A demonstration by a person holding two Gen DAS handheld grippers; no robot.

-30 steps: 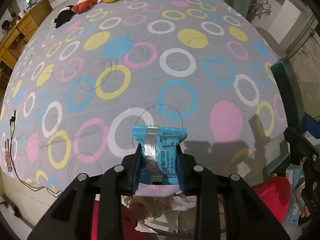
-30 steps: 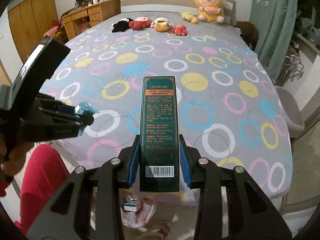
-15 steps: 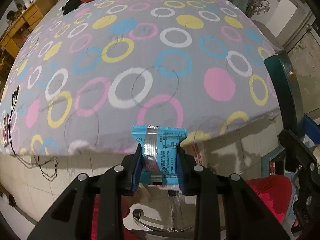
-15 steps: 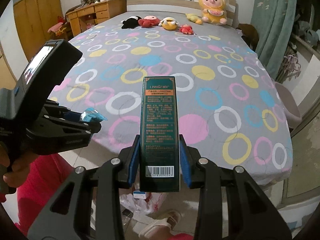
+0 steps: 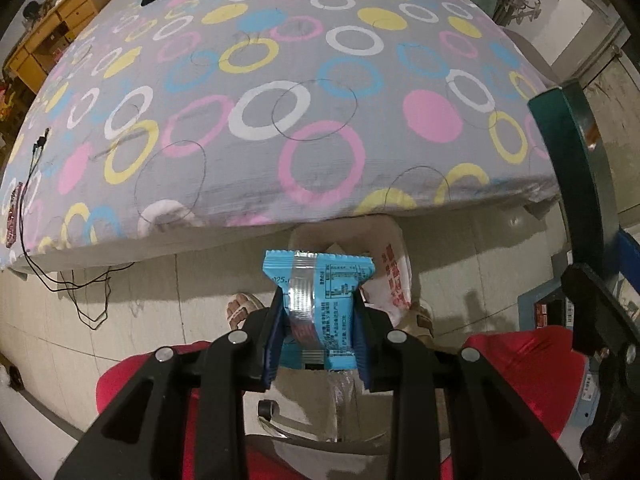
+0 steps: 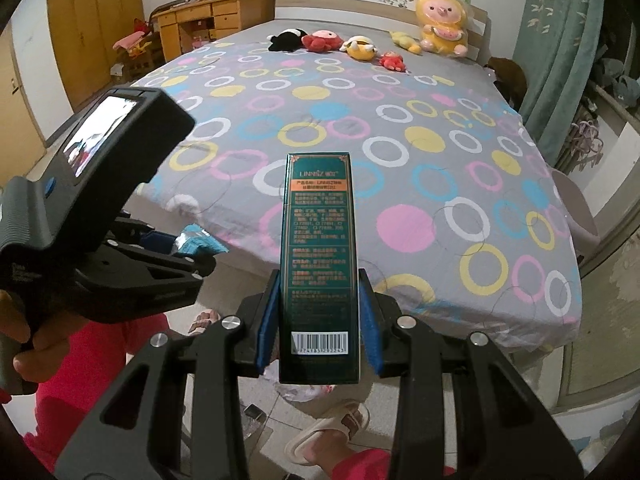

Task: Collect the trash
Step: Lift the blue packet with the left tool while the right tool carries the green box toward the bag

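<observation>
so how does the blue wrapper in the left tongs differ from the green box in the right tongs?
The blue wrapper is a soft, crinkled foil packet with a silver strip; the green box is a rigid carton with flat faces. The wrapper is short and squat, reaching just past the left tongs; the box is long and narrow, reaching well beyond the right tongs. The wrapper is light blue, the box dark green with a barcode. Both are clamped between blue pads.
</observation>
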